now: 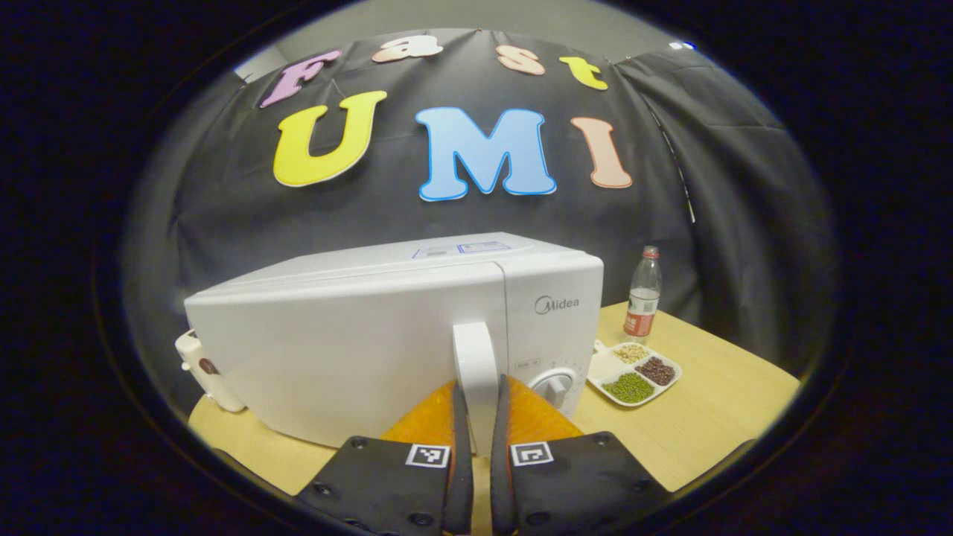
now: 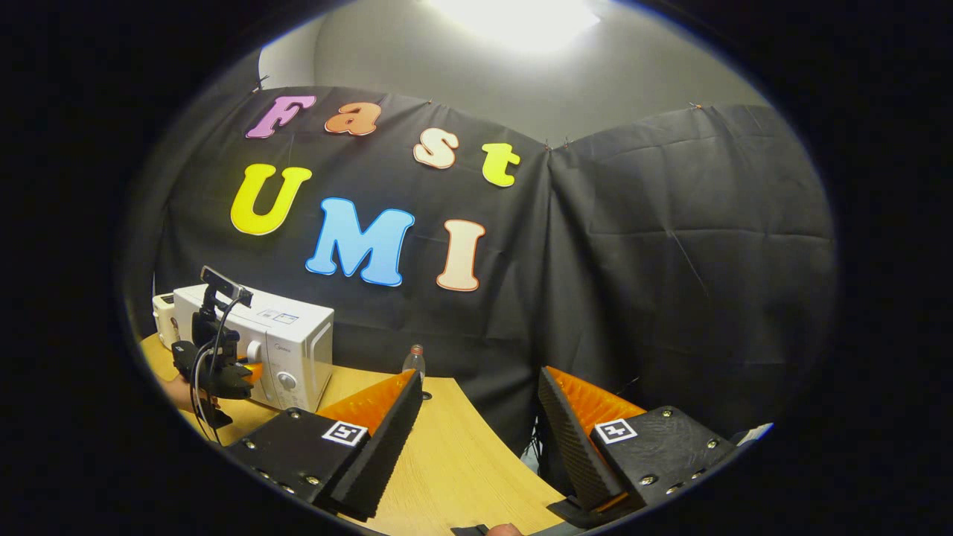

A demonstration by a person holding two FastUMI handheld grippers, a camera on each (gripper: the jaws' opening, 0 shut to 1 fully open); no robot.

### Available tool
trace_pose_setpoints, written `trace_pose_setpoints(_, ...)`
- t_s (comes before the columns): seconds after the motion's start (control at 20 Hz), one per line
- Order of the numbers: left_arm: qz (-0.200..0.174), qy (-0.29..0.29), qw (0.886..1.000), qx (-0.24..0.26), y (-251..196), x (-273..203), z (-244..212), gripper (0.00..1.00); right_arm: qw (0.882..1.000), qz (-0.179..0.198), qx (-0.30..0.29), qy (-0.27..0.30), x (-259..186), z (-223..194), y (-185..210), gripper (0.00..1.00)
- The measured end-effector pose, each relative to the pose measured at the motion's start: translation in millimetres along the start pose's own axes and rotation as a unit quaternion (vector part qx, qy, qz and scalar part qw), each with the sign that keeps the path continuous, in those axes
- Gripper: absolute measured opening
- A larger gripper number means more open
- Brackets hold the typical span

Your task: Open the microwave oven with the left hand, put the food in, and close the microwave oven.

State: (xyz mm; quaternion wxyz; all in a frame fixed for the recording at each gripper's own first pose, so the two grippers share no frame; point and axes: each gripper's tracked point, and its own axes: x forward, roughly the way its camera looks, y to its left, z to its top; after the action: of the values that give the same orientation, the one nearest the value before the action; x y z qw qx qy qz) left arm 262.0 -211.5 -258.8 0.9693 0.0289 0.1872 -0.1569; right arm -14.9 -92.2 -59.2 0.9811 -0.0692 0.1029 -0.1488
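- Left gripper view: the left tool (image 1: 477, 435) is seen closed on the upright white handle (image 1: 475, 372) of the microwave oven (image 1: 394, 335), one finger pressed to each side of it.
- The microwave oven is seen standing on the wooden counter (image 1: 715, 417), with its door swung partly out towards the camera; a grey brand logo is printed at the top of its control panel, and a round dial (image 1: 552, 385) sits just right of the handle.
- Two small stickers lie on the oven's top; their print is too small to be read.
- A white divided tray (image 1: 633, 372) of food is set on the counter just right of the oven, near the counter's front edge; green, dark red and pale beans are held in separate compartments.
- A clear bottle (image 1: 643, 294) with a red label stands upright behind the tray, close to the black cloth wall (image 1: 715, 186).
- Bare counter is left between the tray and the right-hand edge.
- Right gripper view: the right tool (image 2: 476, 424) is held wide open with nothing between its fingers, above the counter's curved edge, well apart from the oven at far left.
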Motion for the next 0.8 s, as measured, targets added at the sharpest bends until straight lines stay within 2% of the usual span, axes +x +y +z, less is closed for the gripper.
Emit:
trace_pose_setpoints(0.1,0.010,0.004,1.000,-0.017,2,-23,-7,0.12,1.000,0.005,0.003,-0.005,-5,-1,-4,0.95)
trace_pose_setpoints(0.2,0.016,-0.009,1.000,-0.004,4,-58,-13,0.12,1.000,0.014,0.008,-0.005,-5,-5,-7,0.95)
trace_pose_setpoints(0.25,0.017,-0.009,1.000,-0.001,7,-69,-16,0.15,1.000,0.026,0.013,-0.003,-5,-7,-4,0.95)
trace_pose_setpoints(0.3,0.017,-0.004,1.000,-0.005,9,-79,-20,0.12,0.999,0.037,0.018,-0.001,-6,-9,-1,0.95)
trace_pose_setpoints(0.4,0.023,0.003,1.000,-0.018,16,-100,-27,0.12,0.998,0.060,0.030,-0.010,-8,-5,4,0.95)
trace_pose_setpoints(0.55,0.053,0.004,0.998,-0.023,33,-140,-37,0.12,0.992,0.112,0.044,-0.024,-18,-2,23,0.95)
trace_pose_setpoints(0.6,0.061,0.008,0.998,-0.026,39,-152,-41,0.16,0.990,0.132,0.046,-0.026,-21,-4,29,0.95)
trace_pose_setpoints(0.7,0.075,0.012,0.997,-0.026,51,-175,-49,0.12,0.983,0.173,0.047,-0.021,-29,-12,46,0.95)
trace_pose_setpoints(0.8,0.092,0.017,0.995,-0.022,68,-198,-58,0.15,0.979,0.198,0.052,-0.007,-37,-16,58,0.95)
